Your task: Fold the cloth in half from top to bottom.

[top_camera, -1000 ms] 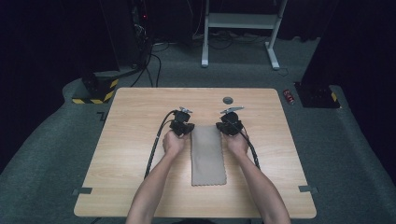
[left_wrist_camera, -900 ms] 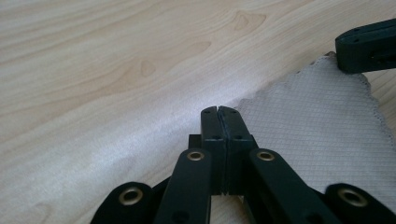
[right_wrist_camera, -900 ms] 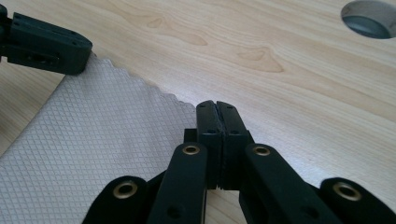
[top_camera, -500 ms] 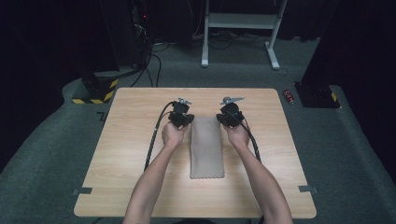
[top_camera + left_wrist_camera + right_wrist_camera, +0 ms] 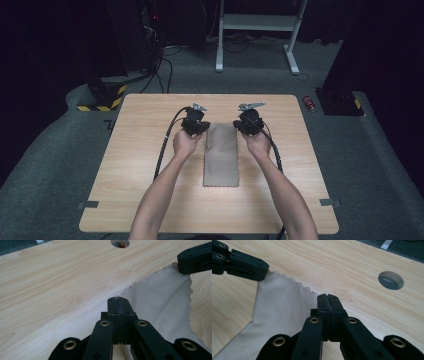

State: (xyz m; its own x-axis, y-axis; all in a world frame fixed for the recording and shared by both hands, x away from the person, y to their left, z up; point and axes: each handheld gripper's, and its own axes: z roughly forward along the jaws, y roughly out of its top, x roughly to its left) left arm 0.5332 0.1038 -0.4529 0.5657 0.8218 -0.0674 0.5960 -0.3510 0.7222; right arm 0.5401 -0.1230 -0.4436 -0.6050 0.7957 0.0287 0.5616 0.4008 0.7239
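Dark carpet surrounds the pale wooden table (image 5: 140,165), where a beige waffle-textured cloth (image 5: 220,156) lies folded in a strip, its long axis running from the person toward the far edge. Each far corner is pinched: the left gripper (image 5: 117,299) clamps the left one, the right gripper (image 5: 328,297) the right, jaws pressed together, so both hands stand equally near for a lift or fold toward the person.

cloth (image 5: 274,322) cut off below, corners hidden by tongs
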